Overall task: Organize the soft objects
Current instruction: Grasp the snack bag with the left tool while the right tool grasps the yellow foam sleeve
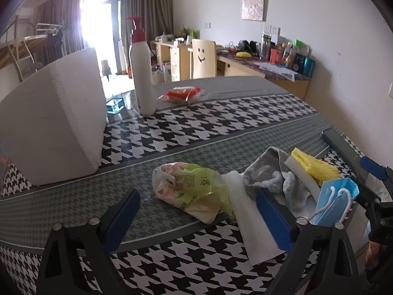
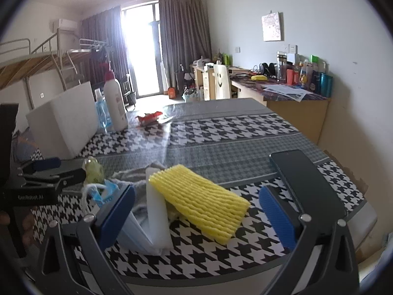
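A pile of soft things lies on the houndstooth tablecloth point(image 1: 186, 132). In the left wrist view my left gripper point(image 1: 199, 221) is open over a crumpled green tissue pack point(image 1: 194, 189), with a white sheet point(image 1: 253, 228) by its right finger. Beyond lie a grey towel point(image 1: 270, 177), yellow foam net point(image 1: 314, 167) and blue face mask point(image 1: 334, 201). In the right wrist view my right gripper point(image 2: 196, 218) is open around the yellow foam net point(image 2: 201, 199) and a white sponge point(image 2: 157, 211); the face mask point(image 2: 103, 191) is at its left finger.
A white foam box point(image 1: 54, 123) stands at the left. A white pump bottle point(image 1: 142, 73) and a red packet point(image 1: 179, 93) are farther back. A dark phone point(image 2: 302, 174) lies by the right table edge. A blue-liquid bottle point(image 2: 102, 113) stands beside the pump bottle.
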A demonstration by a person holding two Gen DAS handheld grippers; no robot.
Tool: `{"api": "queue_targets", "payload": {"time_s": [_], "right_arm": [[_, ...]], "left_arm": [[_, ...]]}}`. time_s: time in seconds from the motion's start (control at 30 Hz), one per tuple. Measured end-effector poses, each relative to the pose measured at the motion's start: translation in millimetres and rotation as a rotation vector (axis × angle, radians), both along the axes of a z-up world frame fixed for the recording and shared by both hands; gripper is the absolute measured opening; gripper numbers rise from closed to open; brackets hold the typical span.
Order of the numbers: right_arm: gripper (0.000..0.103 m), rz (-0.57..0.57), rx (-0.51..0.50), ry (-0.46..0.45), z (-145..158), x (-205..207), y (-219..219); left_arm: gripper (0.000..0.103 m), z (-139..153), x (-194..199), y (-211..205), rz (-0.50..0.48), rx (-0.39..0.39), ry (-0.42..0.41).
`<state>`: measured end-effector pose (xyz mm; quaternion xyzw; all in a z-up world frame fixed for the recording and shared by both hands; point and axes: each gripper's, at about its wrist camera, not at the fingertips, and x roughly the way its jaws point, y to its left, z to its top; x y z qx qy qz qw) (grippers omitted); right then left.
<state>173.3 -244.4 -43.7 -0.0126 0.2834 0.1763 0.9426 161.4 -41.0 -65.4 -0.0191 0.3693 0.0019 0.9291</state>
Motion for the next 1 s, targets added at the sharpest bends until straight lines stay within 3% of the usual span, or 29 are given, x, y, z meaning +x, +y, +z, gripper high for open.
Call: {"api": "queue_targets", "payload": {"time_s": [0.07,0.33,0.6,0.83,1.0], "right_arm": [[0.101,0.003,-0.016,0.006,-3.0,1.9,1.0],[0.082,0.022,-0.087,0.045,-15.5,7.0,2.0],[0.054,0.048,-0.119,0.108,-29.6,16.7,7.5],[0.046,0.042,-0.144,0.135,-35.2,22.6,8.8],[0.025,0.015,-0.156,0.138,-35.3,25.2,5.3]], "left_arm": [[0.093,-2.0,2.6,0.8,0.003,-0.006,0.009],[0.093,-7.5,9.3,1.7,0.002,-0.017,0.030],[0.093,-12.1,12.1,-0.1,-0.007,-0.026,0.053],[0.093,-15.0,15.1,-0.8,-0.015,-0.024,0.058],[0.092,-19.4,19.9,0.0,-0.010,-0.012,0.072]]}}
